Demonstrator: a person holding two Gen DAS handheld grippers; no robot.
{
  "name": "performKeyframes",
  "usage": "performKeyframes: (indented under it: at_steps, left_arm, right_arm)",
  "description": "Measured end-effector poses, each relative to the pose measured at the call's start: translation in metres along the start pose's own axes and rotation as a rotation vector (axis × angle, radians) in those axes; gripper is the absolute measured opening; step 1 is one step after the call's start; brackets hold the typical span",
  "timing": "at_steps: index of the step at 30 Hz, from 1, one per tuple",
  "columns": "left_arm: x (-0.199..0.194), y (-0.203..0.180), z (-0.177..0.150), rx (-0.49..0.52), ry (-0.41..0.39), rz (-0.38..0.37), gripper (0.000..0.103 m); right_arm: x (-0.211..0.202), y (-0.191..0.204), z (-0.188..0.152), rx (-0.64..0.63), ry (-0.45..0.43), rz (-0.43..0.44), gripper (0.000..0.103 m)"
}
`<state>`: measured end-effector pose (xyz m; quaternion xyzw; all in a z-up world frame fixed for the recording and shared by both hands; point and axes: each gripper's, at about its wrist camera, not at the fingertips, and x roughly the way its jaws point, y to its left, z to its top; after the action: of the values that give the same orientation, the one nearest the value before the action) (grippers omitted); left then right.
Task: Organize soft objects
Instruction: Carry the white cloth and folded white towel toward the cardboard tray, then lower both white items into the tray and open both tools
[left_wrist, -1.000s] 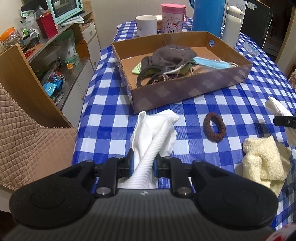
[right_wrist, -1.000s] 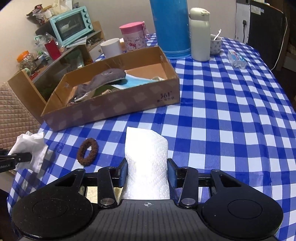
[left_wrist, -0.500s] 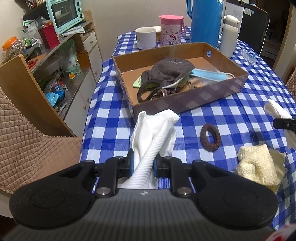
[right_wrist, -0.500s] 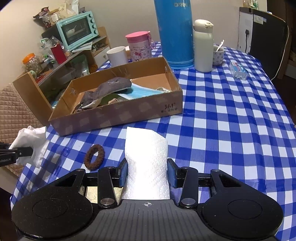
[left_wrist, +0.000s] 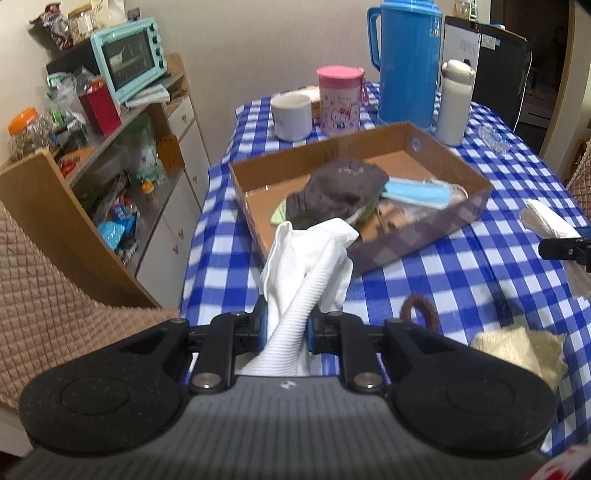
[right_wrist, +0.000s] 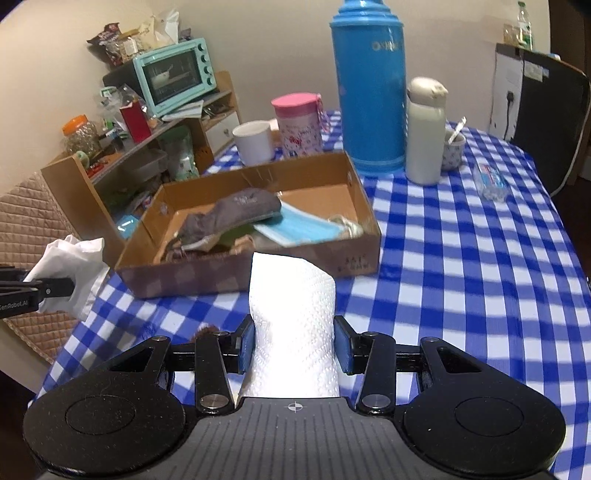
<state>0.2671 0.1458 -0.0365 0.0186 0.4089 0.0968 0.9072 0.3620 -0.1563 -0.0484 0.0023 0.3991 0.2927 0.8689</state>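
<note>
My left gripper (left_wrist: 286, 325) is shut on a white ribbed sock (left_wrist: 310, 266) and holds it above the table's near edge, short of the cardboard box (left_wrist: 417, 236). My right gripper (right_wrist: 293, 343) is shut on a folded white paper towel (right_wrist: 291, 295), held in front of the same box (right_wrist: 258, 273). The box holds a grey cap (left_wrist: 343, 188), a blue face mask (left_wrist: 417, 192) and other soft items. A brown hair tie (left_wrist: 421, 310) and a cream fluffy cloth (left_wrist: 517, 350) lie on the blue checked tablecloth (left_wrist: 461, 266).
Behind the box stand a white mug (left_wrist: 291, 114), a pink cup (left_wrist: 340, 99), a blue thermos (left_wrist: 406, 59) and a white flask (left_wrist: 454, 103). A cluttered shelf with a teal oven (left_wrist: 129, 55) is at the left. A quilted chair back (left_wrist: 55, 295) is near left.
Both grippers have risen and tilted up with their loads still held; the box and table now sit lower and farther in both views. The hair tie is partly hidden behind the grippers.
</note>
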Motion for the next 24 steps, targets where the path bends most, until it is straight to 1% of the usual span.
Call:
performKeyframes:
  at_steps: [4, 11, 18, 24]
  left_arm:
    - [-0.001, 0.001, 0.020, 0.010, -0.040, 0.002, 0.017]
    - [0.006, -0.004, 0.053, 0.033, -0.080, -0.007, 0.017]
    - [0.023, -0.015, 0.082, 0.059, -0.096, -0.031, 0.017]
    - [0.046, -0.020, 0.106, 0.065, -0.097, -0.049, 0.017]
  right_arm:
    - [0.002, 0.004, 0.019, -0.023, -0.031, 0.011, 0.043]
    - [0.009, 0.009, 0.048, -0.055, -0.077, 0.025, 0.043]
    - [0.026, 0.010, 0.074, -0.072, -0.095, 0.035, 0.043]
    - [0.047, 0.008, 0.095, -0.092, -0.107, 0.030, 0.043]
